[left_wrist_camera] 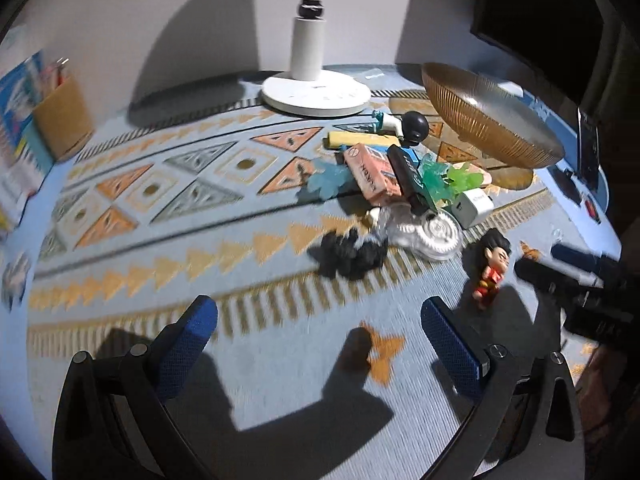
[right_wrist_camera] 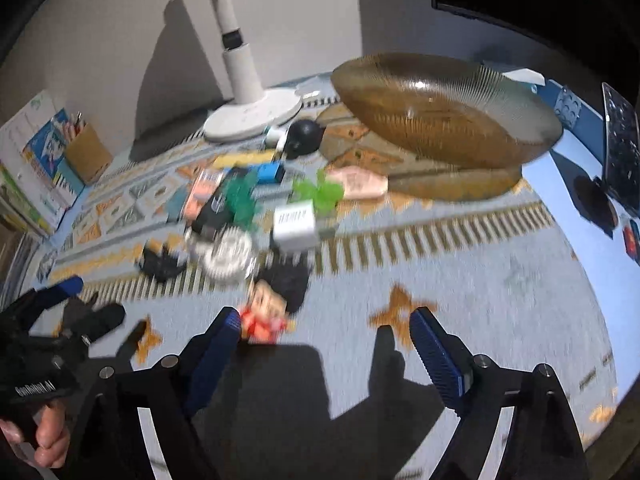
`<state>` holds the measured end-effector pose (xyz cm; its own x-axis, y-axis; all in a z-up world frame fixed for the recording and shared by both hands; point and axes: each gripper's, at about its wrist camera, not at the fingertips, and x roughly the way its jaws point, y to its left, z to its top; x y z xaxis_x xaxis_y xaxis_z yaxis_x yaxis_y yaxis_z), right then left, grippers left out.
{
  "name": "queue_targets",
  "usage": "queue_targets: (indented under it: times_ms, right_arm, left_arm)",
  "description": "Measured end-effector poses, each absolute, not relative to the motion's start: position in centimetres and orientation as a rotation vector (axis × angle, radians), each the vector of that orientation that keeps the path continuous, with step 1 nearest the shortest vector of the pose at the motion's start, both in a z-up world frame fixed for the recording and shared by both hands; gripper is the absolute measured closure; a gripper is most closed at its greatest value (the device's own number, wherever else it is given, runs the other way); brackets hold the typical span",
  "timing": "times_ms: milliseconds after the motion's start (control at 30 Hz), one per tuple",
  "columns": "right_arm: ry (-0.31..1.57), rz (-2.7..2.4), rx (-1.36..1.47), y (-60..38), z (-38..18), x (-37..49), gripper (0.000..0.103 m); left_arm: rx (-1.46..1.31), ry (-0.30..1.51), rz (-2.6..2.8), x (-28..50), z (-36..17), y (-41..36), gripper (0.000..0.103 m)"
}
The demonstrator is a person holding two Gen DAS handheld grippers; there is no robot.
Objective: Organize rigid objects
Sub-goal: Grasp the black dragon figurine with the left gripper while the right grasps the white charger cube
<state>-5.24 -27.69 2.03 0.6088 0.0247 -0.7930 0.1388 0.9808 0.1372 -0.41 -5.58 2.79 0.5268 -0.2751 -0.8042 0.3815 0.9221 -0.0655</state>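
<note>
A heap of small rigid objects lies on the patterned cloth: a pink box point(left_wrist_camera: 372, 178), a black tube point(left_wrist_camera: 408, 176), green plastic pieces point(left_wrist_camera: 452, 178), a white cube point(left_wrist_camera: 474, 204), a clear tape dispenser point(left_wrist_camera: 428, 234) and a black clump point(left_wrist_camera: 348, 252). A red-clothed figurine point(left_wrist_camera: 492, 264) stands apart on the near right. My left gripper point(left_wrist_camera: 320, 322) is open over bare cloth, short of the heap. My right gripper point(right_wrist_camera: 325, 320) is open; the figurine point(right_wrist_camera: 268, 312) lies just off its left fingertip point(right_wrist_camera: 228, 326), with no pad pressing on it. An amber glass bowl point(right_wrist_camera: 448, 116) sits behind the heap.
A white lamp base point(left_wrist_camera: 316, 92) stands at the back by the wall. A cardboard pen holder point(left_wrist_camera: 62, 120) and books are at the far left. A phone on a stand point(right_wrist_camera: 622, 148) and dark objects line the right edge. A person's hand point(right_wrist_camera: 48, 440) holds the left gripper.
</note>
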Motion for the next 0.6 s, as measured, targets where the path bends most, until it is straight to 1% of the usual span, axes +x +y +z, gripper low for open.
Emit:
queue_targets:
  times_ms: [67, 100, 167, 233, 300, 367, 400, 433, 467, 500, 533, 567, 600]
  right_arm:
    - [0.917, -0.057, 0.206, -28.1, 2.1, -3.8, 0.019]
    - [0.917, -0.05, 0.21, -28.2, 2.0, -3.1, 0.023]
    - [0.93, -0.052, 0.201, -28.3, 1.7, -1.7, 0.027]
    - [0.947, -0.043, 0.198, -28.3, 1.4, -0.5, 0.032]
    - [0.952, -0.026, 0.2, -28.2, 1.2, 0.3, 0.032]
    - [0.956, -0.025, 0.186, -28.0, 1.0, 1.3, 0.033]
    - [0.961, -0.023, 0.184, -27.9, 0.9, 1.7, 0.036]
    - [0.967, -0.017, 0.184, -27.8, 0.7, 2.1, 0.043]
    - [0.977, -0.01, 0.18, -27.6, 0.4, 2.4, 0.048]
    - [0.985, -0.008, 0.174, -27.5, 0.2, 2.7, 0.056]
    - [0.979, -0.012, 0.163, -27.3, 0.1, 2.6, 0.057]
    - [0.977, -0.014, 0.158, -27.2, 0.2, 2.5, 0.057]
    - [0.978, -0.013, 0.159, -27.2, 0.2, 2.5, 0.057]
  left_arm:
    - [0.151, 0.932, -0.414, 0.6, 2.5, -6.5, 0.002]
    - [0.15, 0.941, -0.429, 1.1, 2.2, -6.9, 0.003]
    - [0.131, 0.97, -0.455, 2.1, 1.7, -7.3, 0.01]
    - [0.124, 0.988, -0.463, 2.7, 1.3, -7.5, 0.012]
    - [0.134, 0.99, -0.46, 3.1, 0.9, -7.8, 0.013]
    - [0.139, 0.995, -0.459, 3.5, 0.7, -8.1, 0.018]
    - [0.136, 1.001, -0.462, 3.6, 0.5, -8.2, 0.021]
    - [0.137, 1.003, -0.46, 3.7, 0.4, -8.2, 0.023]
    - [0.146, 0.99, -0.454, 3.7, 0.5, -8.3, 0.029]
    - [0.154, 0.984, -0.451, 3.7, 0.5, -8.4, 0.033]
    - [0.165, 0.974, -0.448, 3.6, 0.6, -8.5, 0.046]
    - [0.165, 0.963, -0.454, 3.5, 0.8, -8.5, 0.062]
    - [0.153, 0.964, -0.46, 3.4, 0.9, -8.3, 0.061]
